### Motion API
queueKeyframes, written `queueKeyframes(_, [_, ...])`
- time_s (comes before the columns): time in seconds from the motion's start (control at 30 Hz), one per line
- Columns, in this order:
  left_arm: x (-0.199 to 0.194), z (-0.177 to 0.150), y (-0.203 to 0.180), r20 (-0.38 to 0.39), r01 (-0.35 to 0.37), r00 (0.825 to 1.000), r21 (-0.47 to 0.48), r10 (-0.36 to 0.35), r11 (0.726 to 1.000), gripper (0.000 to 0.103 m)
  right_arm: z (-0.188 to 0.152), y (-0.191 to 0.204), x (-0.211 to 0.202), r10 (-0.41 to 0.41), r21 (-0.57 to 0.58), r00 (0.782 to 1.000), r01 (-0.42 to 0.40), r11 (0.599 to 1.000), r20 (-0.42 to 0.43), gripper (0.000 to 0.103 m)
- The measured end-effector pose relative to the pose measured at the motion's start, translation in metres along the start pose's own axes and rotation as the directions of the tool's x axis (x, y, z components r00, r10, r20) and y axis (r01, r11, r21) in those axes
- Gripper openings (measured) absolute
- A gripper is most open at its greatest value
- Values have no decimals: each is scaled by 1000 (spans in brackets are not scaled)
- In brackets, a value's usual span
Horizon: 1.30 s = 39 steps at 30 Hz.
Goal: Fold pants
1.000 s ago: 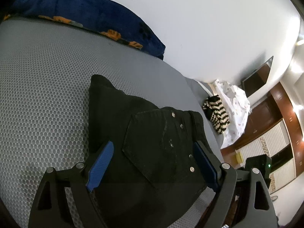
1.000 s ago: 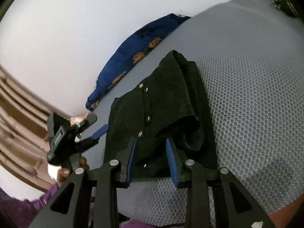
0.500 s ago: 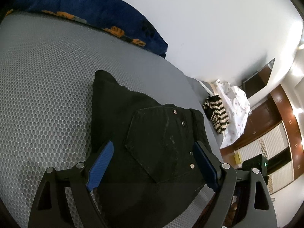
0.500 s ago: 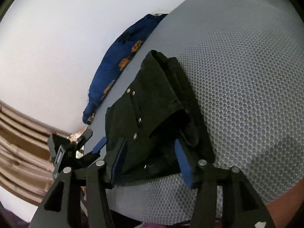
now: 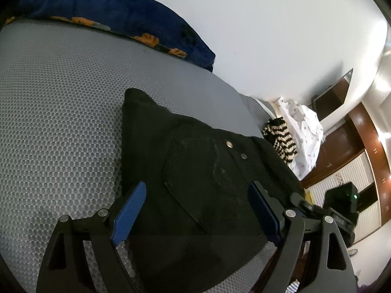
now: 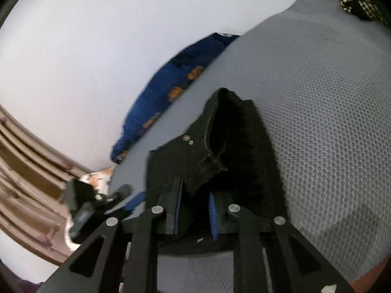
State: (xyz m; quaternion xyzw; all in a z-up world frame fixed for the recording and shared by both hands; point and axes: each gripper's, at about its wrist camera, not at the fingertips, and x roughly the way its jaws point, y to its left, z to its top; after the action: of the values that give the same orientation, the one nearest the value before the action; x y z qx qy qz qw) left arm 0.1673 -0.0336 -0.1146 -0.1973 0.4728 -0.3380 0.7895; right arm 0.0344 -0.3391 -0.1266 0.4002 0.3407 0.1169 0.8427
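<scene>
The black denim pants [image 5: 195,183] are lying compactly folded near the front edge of the grey honeycomb-mesh bed [image 5: 61,122]. The left claw [image 5: 198,210] is hovering spread wide above them; the right claw [image 6: 194,210] is pinching their near edge (jaws narrow). Folding is appearing nearly finished; perhaps a final tidy is remaining.

a grey honeycomb-textured bed [image 5: 61,122] meets a plain white wall [image 5: 256,24]; a blue patterned pillow [image 5: 117,17] lies along its far edge, brown wooden cabinets [image 5: 342,146] beyond the bed's corner.
</scene>
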Motion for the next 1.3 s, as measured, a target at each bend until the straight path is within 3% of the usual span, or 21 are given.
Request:
queueKeyframes(0.2, [2, -3, 8, -14, -20, 1000, -5, 19, 1000, 85, -27, -28, -3, -46, 75, 997, 50, 996, -55, 14])
queueKeyframes(0.3, [4, -5, 12, -22, -35, 999, -6, 35, 999, 85, -25, -44, 4, -12, 139, 997, 22, 990, -72, 14])
queueKeyframes(0.4, [2, -4, 11, -8, -38, 999, -14, 37, 999, 85, -22, -33, 4, -50, 64, 996, 55, 996, -78, 14])
queueKeyframes(0.47, [0, -3, 12, 6, -46, 999, -14, 46, 999, 85, -21, -41, 6, -35, 94, 996, 42, 995, -81, 14])
queueKeyframes(0.57, [5, 6, 9, 12, -62, 998, 21, 61, 998, 85, -20, -48, 7, -8, 120, 997, 18, 993, -81, 14])
queueKeyframes(0.77, [10, 23, -7, 103, -70, 993, 180, 51, 981, 85, -22, -55, 5, 6, 121, 997, 4, 993, -77, 13])
queueKeyframes(0.97, [33, 43, -11, 88, -79, 995, 304, 54, 949, 85, -22, -59, 5, 21, 145, 997, -10, 989, -70, 12])
queueKeyframes(1.1, [58, 61, 0, 4, -78, 997, 280, 80, 957, 85, -22, -68, 4, 46, 177, 997, -34, 984, -62, 12])
queueKeyframes(1.3, [68, 62, -1, 29, -114, 993, 316, 111, 942, 82, -25, -73, 2, 64, 206, 997, -51, 977, -54, 12])
